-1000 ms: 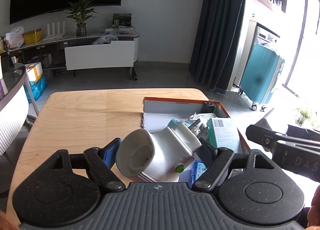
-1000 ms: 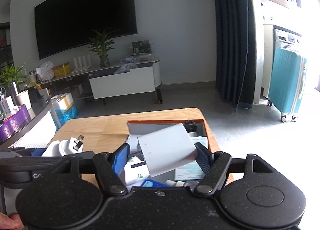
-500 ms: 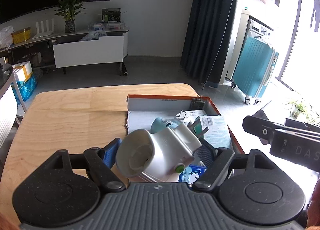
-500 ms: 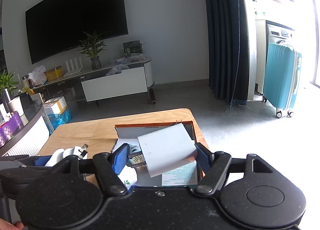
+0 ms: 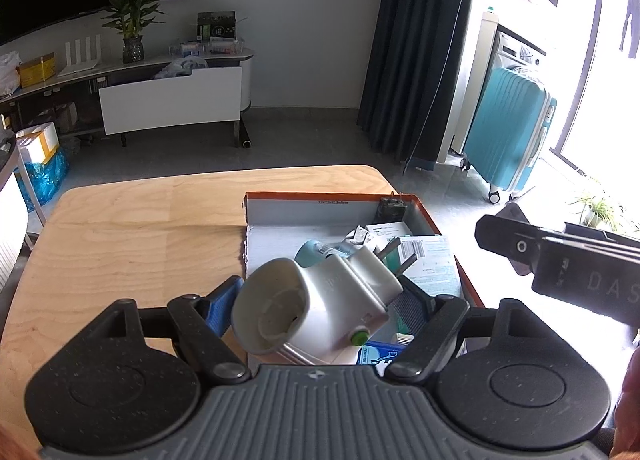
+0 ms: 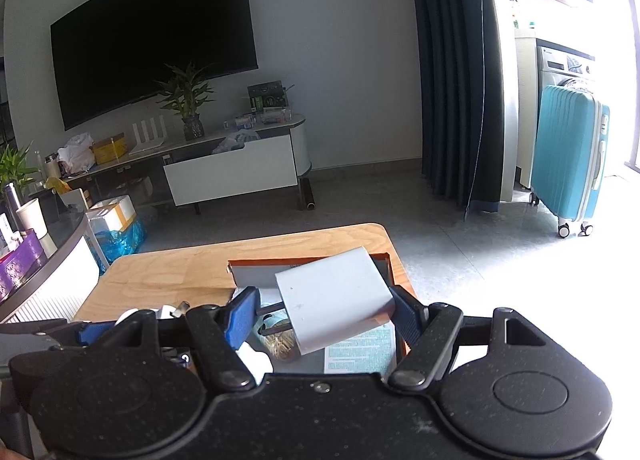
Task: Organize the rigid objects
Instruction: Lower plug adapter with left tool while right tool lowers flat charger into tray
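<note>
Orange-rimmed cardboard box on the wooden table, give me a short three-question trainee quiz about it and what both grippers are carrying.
1. True or false: the left gripper holds a white plastic plug adapter with a green button.
2. What does the right gripper hold between its blue-padded fingers? A) a flat grey-white rectangular box B) a glass jar C) a spoon
3. Fill in: the orange-rimmed cardboard box sits on a light ____ table.

Key: 1 true; 2 A; 3 wooden.

A home living room: wall television (image 6: 156, 31), media console (image 6: 224, 163), potted plant (image 6: 186, 99), suitcase (image 6: 568, 159).
</note>
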A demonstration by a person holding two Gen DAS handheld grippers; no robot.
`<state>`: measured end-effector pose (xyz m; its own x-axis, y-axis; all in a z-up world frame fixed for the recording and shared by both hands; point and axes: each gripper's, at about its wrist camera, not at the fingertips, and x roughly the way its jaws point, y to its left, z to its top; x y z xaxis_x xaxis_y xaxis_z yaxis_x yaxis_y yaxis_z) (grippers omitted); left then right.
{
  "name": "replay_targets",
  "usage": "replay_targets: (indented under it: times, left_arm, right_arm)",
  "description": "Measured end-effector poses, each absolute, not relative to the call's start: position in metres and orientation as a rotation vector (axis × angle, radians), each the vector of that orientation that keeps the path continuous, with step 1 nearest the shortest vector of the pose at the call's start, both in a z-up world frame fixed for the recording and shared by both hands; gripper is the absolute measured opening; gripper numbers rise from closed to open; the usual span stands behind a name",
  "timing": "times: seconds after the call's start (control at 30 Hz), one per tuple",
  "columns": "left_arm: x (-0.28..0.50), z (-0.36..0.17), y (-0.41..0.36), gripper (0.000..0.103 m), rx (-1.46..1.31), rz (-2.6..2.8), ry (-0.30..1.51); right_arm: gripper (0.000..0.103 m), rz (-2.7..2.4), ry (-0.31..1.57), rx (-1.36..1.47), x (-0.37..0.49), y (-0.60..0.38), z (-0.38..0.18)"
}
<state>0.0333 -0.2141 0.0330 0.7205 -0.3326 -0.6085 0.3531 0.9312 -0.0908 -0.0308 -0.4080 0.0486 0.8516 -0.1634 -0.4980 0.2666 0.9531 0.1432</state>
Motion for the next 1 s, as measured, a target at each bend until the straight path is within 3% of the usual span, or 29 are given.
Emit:
replay_targets:
  times: [1.0]
  left_arm:
    - [0.050, 0.026, -0.241, 0.081, 0.060, -0.415, 0.695]
  right_arm:
    - [0.084, -0.200, 0.529, 0.217, -0.007, -0.414, 0.045]
